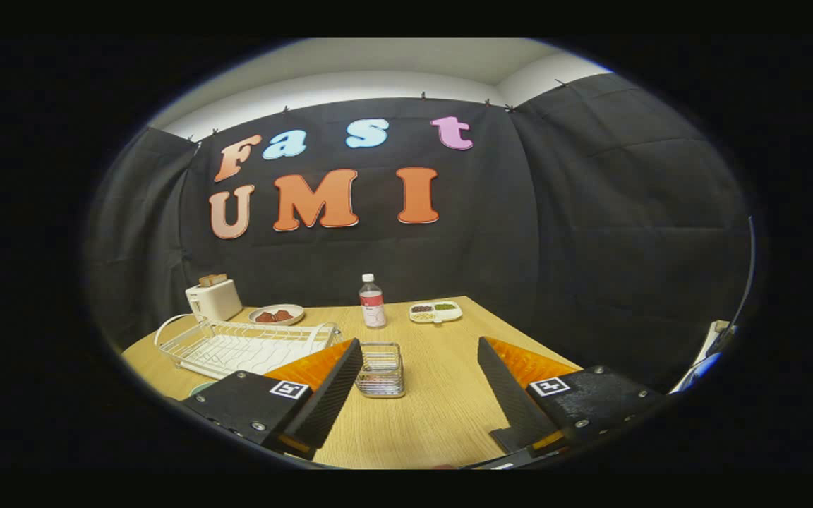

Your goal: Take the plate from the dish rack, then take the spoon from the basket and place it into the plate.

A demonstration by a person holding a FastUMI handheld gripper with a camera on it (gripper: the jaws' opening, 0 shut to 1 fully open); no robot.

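My gripper [420, 353] hangs above the wooden table [442, 416], its two fingers spread wide apart with nothing between them but bare tabletop.

The small wire basket [380, 369] stands at about eleven o'clock from the midpoint of my fingers, just beside the tip of my left finger [339, 374] and on its inner side, apart from it as far as I can tell. Something pale lies low inside the basket; I cannot tell whether it is the spoon.

The white wire dish rack [237, 346] sits at about ten o'clock, beyond my left finger, which hides its near corner. I cannot make out a plate standing in it. A sliver of something pale green [202, 387] shows on the table at nine o'clock, between the rack's near edge and my left finger's body; too little shows to name it.

Farther off, at twelve o'clock, stands a clear bottle [372, 302]. A divided snack tray [435, 311] lies just beside it toward one o'clock. At ten to eleven o'clock, behind the rack, are a dish of reddish food [276, 315] and a toaster [213, 298].
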